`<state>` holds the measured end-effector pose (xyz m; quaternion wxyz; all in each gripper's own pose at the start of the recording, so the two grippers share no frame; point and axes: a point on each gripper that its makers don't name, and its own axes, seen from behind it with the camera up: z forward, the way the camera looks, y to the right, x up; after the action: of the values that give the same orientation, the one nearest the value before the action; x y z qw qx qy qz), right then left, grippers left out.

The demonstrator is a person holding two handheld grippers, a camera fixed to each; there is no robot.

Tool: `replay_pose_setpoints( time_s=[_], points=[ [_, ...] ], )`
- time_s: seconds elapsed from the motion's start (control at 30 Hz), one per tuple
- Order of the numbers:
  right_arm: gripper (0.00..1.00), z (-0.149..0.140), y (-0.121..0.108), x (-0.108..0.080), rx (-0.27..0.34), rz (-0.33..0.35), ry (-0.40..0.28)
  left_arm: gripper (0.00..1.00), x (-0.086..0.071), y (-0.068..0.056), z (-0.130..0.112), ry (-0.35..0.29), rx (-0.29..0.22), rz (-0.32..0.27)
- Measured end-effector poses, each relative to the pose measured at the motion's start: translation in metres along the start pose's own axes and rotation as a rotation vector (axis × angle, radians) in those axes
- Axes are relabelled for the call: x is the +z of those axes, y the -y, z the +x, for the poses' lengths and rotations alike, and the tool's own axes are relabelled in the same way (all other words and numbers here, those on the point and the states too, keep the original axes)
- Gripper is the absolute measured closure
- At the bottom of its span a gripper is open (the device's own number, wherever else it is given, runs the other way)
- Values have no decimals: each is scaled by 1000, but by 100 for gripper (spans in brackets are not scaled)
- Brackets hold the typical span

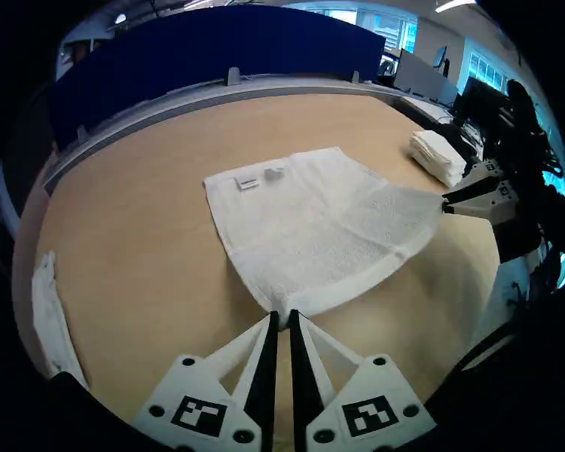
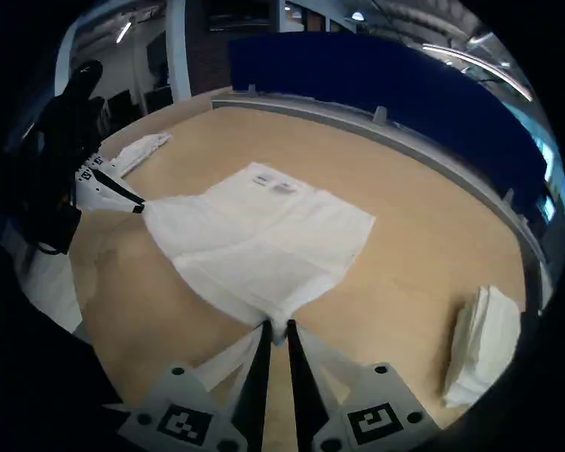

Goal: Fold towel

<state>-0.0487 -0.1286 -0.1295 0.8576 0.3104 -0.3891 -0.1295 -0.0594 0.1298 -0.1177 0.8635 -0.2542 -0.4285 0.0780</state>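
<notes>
- We saw a white towel (image 1: pixel 313 226) lying spread out in the middle of a wooden table (image 1: pixel 132 226).
- In the left gripper view, the left gripper (image 1: pixel 283 316) came in from 6 o'clock. Its two fingers were pressed close together, with one towel corner pinched between them.
- In that same view, the right gripper (image 1: pixel 444 205) was at 3 o'clock. Its tips squeezed another corner of the towel.
- The near edge of the towel ran from one gripper to the other.
- In the right gripper view, the right gripper (image 2: pixel 276 325) was at 6 o'clock, with its fingers tight on a corner of the towel (image 2: pixel 260 233).
- There the left gripper (image 2: pixel 141 206) was at 9 o'clock, biting its own corner. A dark hand (image 2: pixel 64 135) held it.
- A small label (image 1: pixel 246 182) sat near the far edge of the towel.
- A stack of folded towels (image 1: pixel 437 154) sat on the table at 2 o'clock in the left gripper view.
- Another white cloth (image 1: pixel 49 316) lay at the table's edge at 8 o'clock in that view.
- A blue wall (image 1: pixel 207 53) stood behind the table at 12 o'clock.
</notes>
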Motion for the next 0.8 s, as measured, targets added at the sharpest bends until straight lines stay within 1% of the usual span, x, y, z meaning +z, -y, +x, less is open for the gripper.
replay_pose_setpoints(
  time_s=[0.3,0.4,0.5,0.67,0.8],
  points=[
    [84,5,6,-26,3,16,16,89,-26,-16,4,6,-26,-37],
    [84,5,7,-31,4,18,23,89,-32,-19,3,8,-32,-44],
    [84,5,8,-33,3,24,27,89,-35,-20,2,9,-39,-49],
    [84,6,8,-31,0,26,31,89,-33,-17,3,8,-49,-47],
    [84,10,5,-29,1,24,28,89,-31,-14,8,0,-51,-43]
  ],
)
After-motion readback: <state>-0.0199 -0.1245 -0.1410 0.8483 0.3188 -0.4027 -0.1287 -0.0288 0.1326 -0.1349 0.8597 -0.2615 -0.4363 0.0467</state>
